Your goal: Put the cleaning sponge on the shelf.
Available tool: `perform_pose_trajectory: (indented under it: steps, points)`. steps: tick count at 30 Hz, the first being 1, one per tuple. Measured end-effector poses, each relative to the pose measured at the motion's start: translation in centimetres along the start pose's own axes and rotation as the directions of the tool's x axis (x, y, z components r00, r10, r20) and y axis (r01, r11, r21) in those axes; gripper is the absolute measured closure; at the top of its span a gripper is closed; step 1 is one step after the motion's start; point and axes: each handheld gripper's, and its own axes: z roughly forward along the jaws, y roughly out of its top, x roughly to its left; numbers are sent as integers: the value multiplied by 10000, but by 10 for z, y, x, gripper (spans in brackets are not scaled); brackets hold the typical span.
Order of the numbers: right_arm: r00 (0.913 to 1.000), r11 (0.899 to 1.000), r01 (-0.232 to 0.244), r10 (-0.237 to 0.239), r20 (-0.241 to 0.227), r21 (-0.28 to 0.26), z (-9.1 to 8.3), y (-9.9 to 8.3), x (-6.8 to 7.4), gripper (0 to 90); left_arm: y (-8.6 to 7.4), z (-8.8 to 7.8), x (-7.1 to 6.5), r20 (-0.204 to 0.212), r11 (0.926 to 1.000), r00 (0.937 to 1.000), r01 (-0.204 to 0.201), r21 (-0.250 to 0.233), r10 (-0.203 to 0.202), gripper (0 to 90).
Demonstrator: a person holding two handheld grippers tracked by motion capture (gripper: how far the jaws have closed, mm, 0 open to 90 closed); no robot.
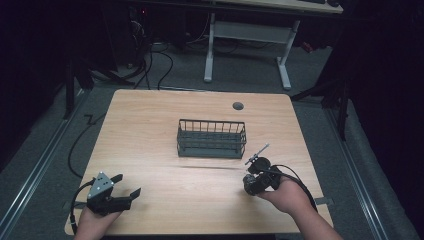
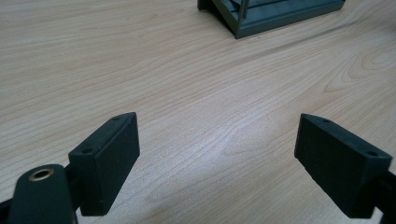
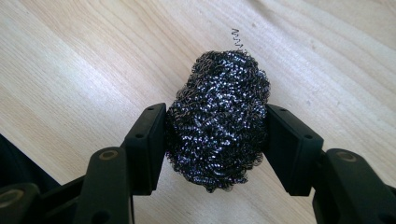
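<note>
- The right gripper (image 3: 217,135), lower right of the high view, has its jaws pressed against both sides of a steel scouring pad (image 3: 218,119), which bulges between them above the wooden table (image 3: 70,70).
- The left gripper (image 2: 217,163), lower left, stands wide apart with nothing between its jaws.
- A wire basket (image 1: 211,138) sits mid-table, left of the pad.

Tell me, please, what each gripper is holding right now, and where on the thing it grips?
The right gripper clamps a dark steel-wool scouring ball across its middle, one pad on each side. The left gripper holds nothing.
</note>
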Motion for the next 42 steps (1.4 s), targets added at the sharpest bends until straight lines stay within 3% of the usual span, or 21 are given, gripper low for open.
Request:
perform_pose_trajectory:
  steps: [3, 10, 14, 16, 25, 38, 42]
  points:
    - [9999, 9999, -138, 138, -35, 18, -4, 4, -1, 431, 0, 0, 0, 4, 10000, 10000, 21, -2, -21, 145]
    - [10000, 10000, 59, -59, 37, 47, -16, 16, -8, 433, 0, -1, 1, 23, 10000, 10000, -13, 39, 13, 146]
    - [9997, 9997, -231, 231, 12, 54, -23, 24, -11, 433, 0, -1, 1, 20, 10000, 10000, 25, 4, -25, 146]
    - [9999, 9999, -102, 102, -15, 15, -24, 26, -13, 433, 0, -1, 1, 21, 10000, 10000, 23, 3, -23, 146]
    - [9995, 9995, -319, 319, -82, 40, -33, 42, -23, 436, -1, -1, 1, 39, 10000, 10000, 53, 7, -53, 146]
    - [9998, 9994, -202, 201, -39, -295, -50, 86, -30, 436, -1, -1, 2, -5, 10000, 10000, 73, 46, -73, 146]
    - [9992, 9988, -382, 380, -75, -293, -52, 96, -30, 436, -2, -1, 2, 16, 9999, 10000, 80, 76, -80, 146]
